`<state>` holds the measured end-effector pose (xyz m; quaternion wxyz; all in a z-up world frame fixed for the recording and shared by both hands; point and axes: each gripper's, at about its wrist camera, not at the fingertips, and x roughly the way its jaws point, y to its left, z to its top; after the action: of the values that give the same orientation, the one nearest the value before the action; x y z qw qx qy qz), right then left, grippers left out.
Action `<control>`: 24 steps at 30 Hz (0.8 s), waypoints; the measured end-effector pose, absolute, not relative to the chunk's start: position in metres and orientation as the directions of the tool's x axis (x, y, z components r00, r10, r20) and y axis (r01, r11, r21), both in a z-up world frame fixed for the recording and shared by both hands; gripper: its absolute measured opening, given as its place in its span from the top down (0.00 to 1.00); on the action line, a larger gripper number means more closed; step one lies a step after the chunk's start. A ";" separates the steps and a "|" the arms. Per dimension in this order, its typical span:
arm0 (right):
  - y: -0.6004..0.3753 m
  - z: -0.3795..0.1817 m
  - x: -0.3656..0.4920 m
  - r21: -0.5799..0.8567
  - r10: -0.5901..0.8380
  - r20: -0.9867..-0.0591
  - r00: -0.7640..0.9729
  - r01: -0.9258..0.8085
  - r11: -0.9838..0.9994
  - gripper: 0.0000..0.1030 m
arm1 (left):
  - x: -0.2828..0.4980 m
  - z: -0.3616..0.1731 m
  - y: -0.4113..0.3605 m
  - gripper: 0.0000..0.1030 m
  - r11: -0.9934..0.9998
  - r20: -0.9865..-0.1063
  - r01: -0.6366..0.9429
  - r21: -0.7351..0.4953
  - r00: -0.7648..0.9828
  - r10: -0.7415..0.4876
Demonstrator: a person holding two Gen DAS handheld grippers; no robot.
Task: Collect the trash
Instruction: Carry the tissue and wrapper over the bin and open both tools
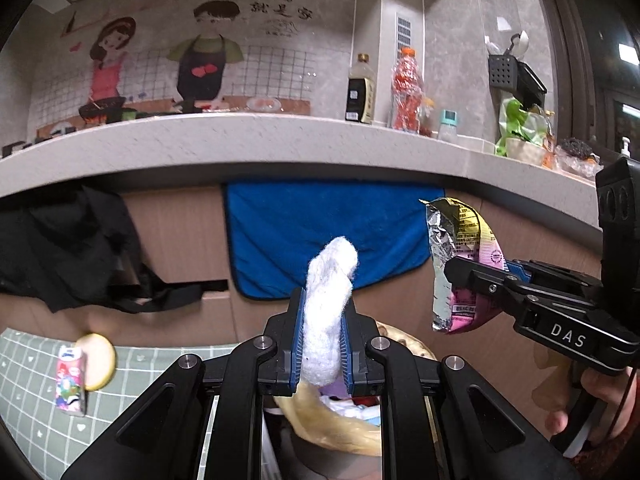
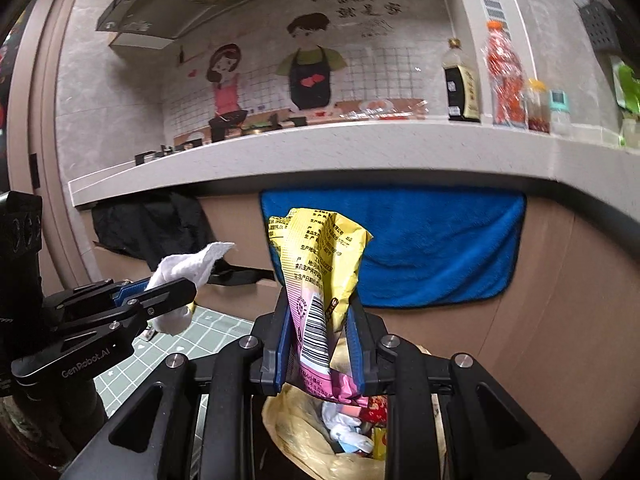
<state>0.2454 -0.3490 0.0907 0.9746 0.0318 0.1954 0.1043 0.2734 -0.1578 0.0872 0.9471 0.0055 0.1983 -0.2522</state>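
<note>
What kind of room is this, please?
Most likely a home kitchen: a stone countertop carrying a dark sauce bottle, a range hood above a stove, and a cooking-themed wall mural.

Dim indoor light; strong fisheye bending, dark corners; slight motion blur.

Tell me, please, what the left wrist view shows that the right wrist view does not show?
Only the left wrist view: a small pink carton beside a round yellowish thing on the green mat.

Only the right wrist view: the range hood.

Both: left gripper holding white tissue, right gripper holding snack wrapper, blue towel, trash bag.
</note>
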 end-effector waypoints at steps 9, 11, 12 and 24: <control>-0.371 0.072 0.259 0.112 0.186 -0.400 0.897 -0.154 0.982 0.79 | 0.294 0.068 -0.180 0.85 0.860 -0.413 0.495 -0.121 0.763 -0.497; -0.374 0.068 0.261 0.118 0.185 -0.407 0.894 -0.149 0.982 0.79 | 0.298 0.065 -0.186 0.85 0.858 -0.420 0.499 -0.121 0.757 -0.500; -0.376 0.065 0.262 0.121 0.184 -0.412 0.893 -0.146 0.982 0.79 | 0.300 0.063 -0.190 0.85 0.857 -0.423 0.501 -0.119 0.756 -0.500; -0.394 0.038 0.285 0.161 0.181 -0.461 0.869 -0.119 0.980 0.78 | 0.322 0.042 -0.208 0.85 0.854 -0.470 0.504 -0.125 0.728 -0.499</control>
<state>0.2851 -0.3938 0.0381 0.9645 0.0638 0.2443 0.0779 0.3215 -0.2080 0.0419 0.9295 0.0057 0.2513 -0.2697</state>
